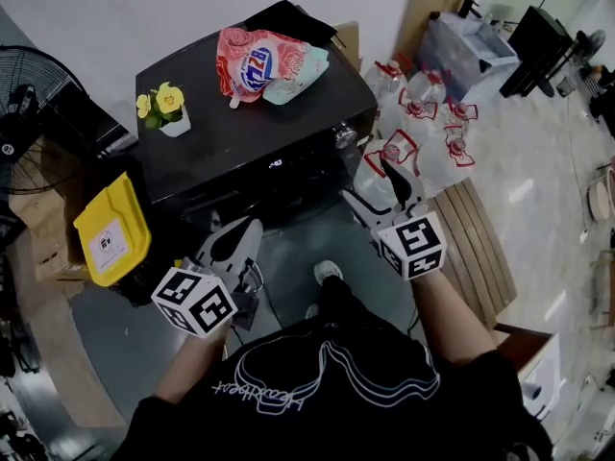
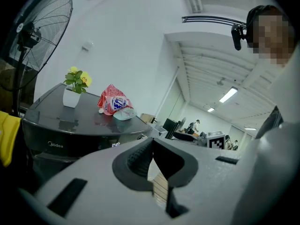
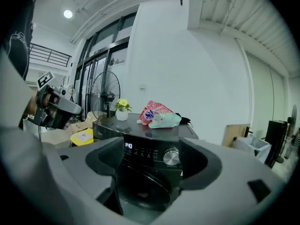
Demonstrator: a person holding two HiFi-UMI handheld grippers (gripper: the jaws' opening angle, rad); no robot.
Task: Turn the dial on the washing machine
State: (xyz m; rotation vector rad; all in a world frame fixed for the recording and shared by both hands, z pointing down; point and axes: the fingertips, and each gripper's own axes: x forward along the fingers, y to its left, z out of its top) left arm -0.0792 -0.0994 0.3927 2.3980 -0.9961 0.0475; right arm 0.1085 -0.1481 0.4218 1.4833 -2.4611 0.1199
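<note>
The black front-loading washing machine (image 1: 240,142) stands in front of me, its silver dial (image 1: 344,137) at the right end of the control panel. My right gripper (image 1: 377,188) is held open just right of the machine's front corner. In the right gripper view the dial (image 3: 171,157) shows between the spread jaws of that gripper (image 3: 151,149), some way off, beside the lit display (image 3: 128,146). My left gripper (image 1: 245,230) hangs low before the machine's door. In the left gripper view this gripper (image 2: 153,146) has its pads met at the tips, holding nothing.
On the machine's lid are a potted yellow flower (image 1: 168,109) and a red detergent bag (image 1: 264,65). A yellow bin (image 1: 113,229) and a standing fan (image 1: 24,113) are to the left. Large water bottles (image 1: 423,133) and a wooden pallet (image 1: 480,248) are to the right.
</note>
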